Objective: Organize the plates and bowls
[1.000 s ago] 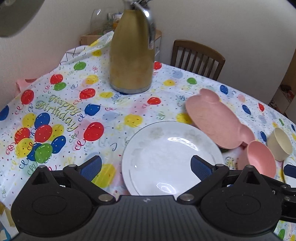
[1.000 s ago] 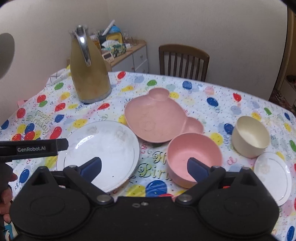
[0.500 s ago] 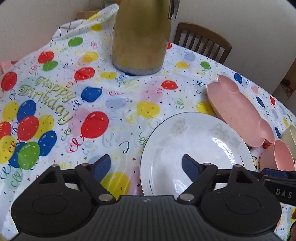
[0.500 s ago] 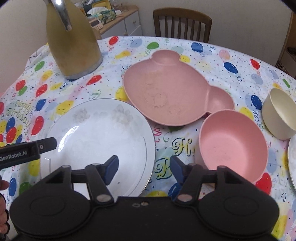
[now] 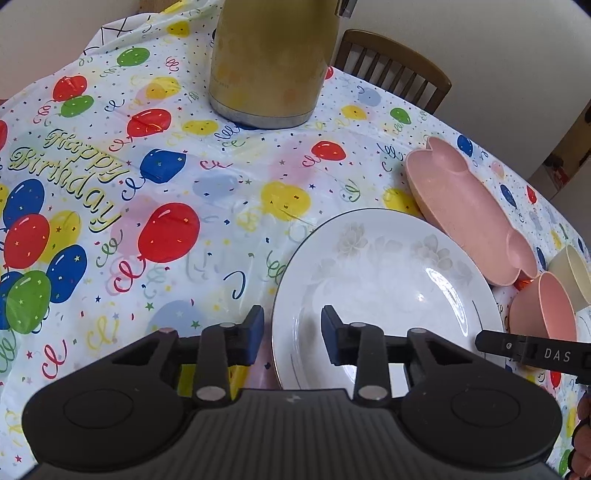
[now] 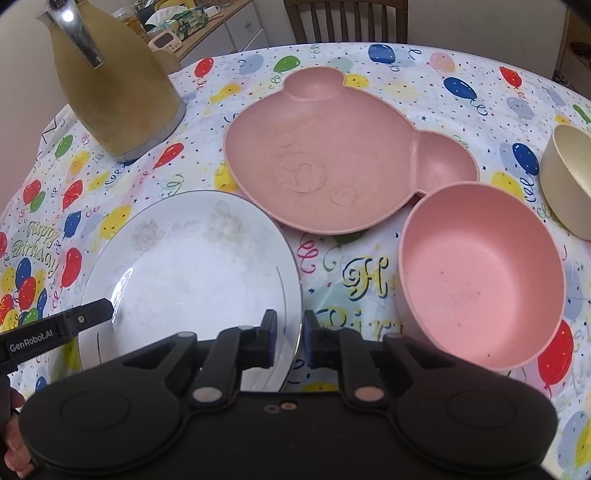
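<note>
A large white plate (image 5: 388, 280) with a faint flower print lies on the balloon tablecloth; it also shows in the right wrist view (image 6: 192, 266). My left gripper (image 5: 293, 334) straddles the plate's near left rim, jaws narrowed with a gap still open. My right gripper (image 6: 290, 341) straddles its near right rim, jaws nearly closed on the rim. A pink bear-shaped plate (image 6: 332, 158) lies behind. A pink bowl (image 6: 480, 284) sits to the right, a cream bowl (image 6: 569, 177) beyond it.
A tall gold thermos jug (image 5: 273, 62) stands at the back left of the table (image 5: 110, 184); it also shows in the right wrist view (image 6: 114, 88). A wooden chair (image 5: 395, 70) stands behind the table. A cabinet with clutter (image 6: 207, 26) stands by the wall.
Both grippers moved down and forward onto the white plate's near rim, and both jaws narrowed from wide open to a small gap around the rim.
</note>
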`<state>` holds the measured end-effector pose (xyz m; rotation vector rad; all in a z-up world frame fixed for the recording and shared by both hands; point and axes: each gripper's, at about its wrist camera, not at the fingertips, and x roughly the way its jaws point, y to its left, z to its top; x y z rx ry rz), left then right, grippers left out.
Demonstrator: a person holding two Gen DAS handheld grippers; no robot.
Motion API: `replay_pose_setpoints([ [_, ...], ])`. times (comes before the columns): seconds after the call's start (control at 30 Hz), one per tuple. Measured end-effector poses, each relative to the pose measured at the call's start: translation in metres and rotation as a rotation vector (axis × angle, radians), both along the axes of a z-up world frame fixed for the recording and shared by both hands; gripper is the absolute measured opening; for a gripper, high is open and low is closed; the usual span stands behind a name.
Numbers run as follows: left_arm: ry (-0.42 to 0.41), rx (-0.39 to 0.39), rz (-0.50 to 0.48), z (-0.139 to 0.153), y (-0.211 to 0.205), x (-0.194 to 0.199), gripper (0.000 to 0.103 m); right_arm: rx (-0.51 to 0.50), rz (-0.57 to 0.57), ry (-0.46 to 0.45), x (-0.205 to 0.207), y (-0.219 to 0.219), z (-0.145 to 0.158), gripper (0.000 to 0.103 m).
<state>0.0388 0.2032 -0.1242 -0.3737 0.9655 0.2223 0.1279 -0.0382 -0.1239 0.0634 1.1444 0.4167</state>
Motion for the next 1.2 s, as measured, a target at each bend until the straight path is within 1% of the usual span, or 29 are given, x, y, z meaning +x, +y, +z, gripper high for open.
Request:
replay_pose_setpoints([
  [0.03, -0.003, 0.003, 0.0, 0.001, 0.001, 0.0, 0.032, -0.002, 0.001, 0.0, 0.0, 0.0, 0.0, 0.011],
  [0.1, -0.01, 0.002, -0.005, 0.001, 0.002, 0.001, 0.023, -0.001, 0.003, 0.002, 0.001, 0.0, -0.001, 0.011],
  [0.3, 0.002, -0.003, -0.023, -0.003, 0.005, 0.004, 0.016, 0.012, -0.002, 0.011, 0.003, -0.002, -0.002, 0.011],
  [0.5, 0.01, -0.02, -0.029, -0.004, 0.008, 0.002, 0.012, 0.005, 0.013, 0.009, 0.002, -0.001, -0.002, 0.01],
  [0.63, 0.01, -0.018, -0.057, -0.002, 0.008, -0.002, 0.012, 0.003, 0.04, 0.009, -0.003, -0.003, 0.0, 0.01],
  [0.77, 0.027, -0.038, -0.07, -0.001, 0.005, -0.013, 0.012, 0.011, 0.079, 0.025, -0.015, -0.011, 0.002, 0.009],
  [0.97, 0.047, -0.053, -0.08, 0.005, -0.008, -0.037, 0.012, 0.018, 0.111, 0.056, -0.037, -0.026, 0.007, 0.009],
  [1.07, 0.059, -0.051, -0.08, 0.007, -0.018, -0.052, 0.012, 0.019, 0.13, 0.052, -0.051, -0.036, 0.011, 0.009],
  [1.2, 0.071, -0.067, -0.073, 0.007, -0.029, -0.072, 0.012, 0.023, 0.147, 0.062, -0.07, -0.05, 0.012, 0.009],
])
